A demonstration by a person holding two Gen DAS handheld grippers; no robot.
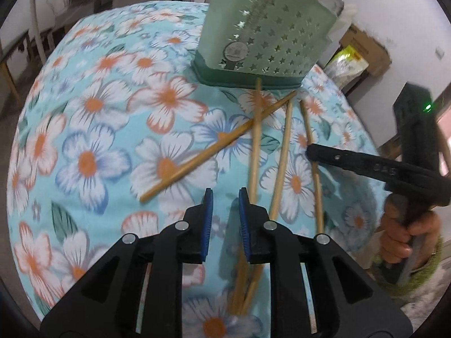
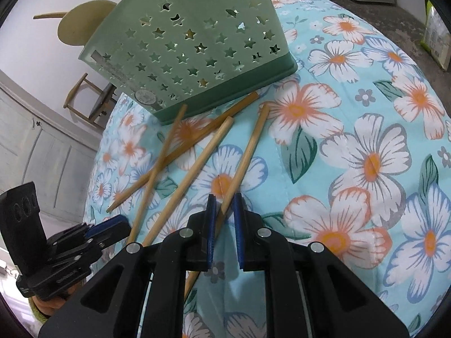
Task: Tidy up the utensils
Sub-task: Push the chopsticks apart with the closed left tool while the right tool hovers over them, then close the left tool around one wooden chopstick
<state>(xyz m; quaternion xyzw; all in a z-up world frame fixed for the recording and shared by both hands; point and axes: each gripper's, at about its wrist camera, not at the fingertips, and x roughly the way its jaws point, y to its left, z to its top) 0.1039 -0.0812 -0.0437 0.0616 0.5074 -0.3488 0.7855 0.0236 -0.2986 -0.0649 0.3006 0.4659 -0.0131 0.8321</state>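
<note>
Soft even indoor light (fisheye-warped, slightly blurred)

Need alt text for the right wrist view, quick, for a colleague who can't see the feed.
The right tool straddles one of four wooden chopsticks lying loose on a floral tablecloth, its blue pads open around the stick. Behind stands a green star-perforated utensil caddy; the left tool sits at lower left.

Green holder (image 1: pixel 262 36) top cut off by frame edge; chopsticks' (image 1: pixel 255 152) near ends hidden beneath left fingers (image 1: pixel 208 219)

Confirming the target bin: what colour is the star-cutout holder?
Pale green holder, darker green base; clearest in the right wrist view.
</note>
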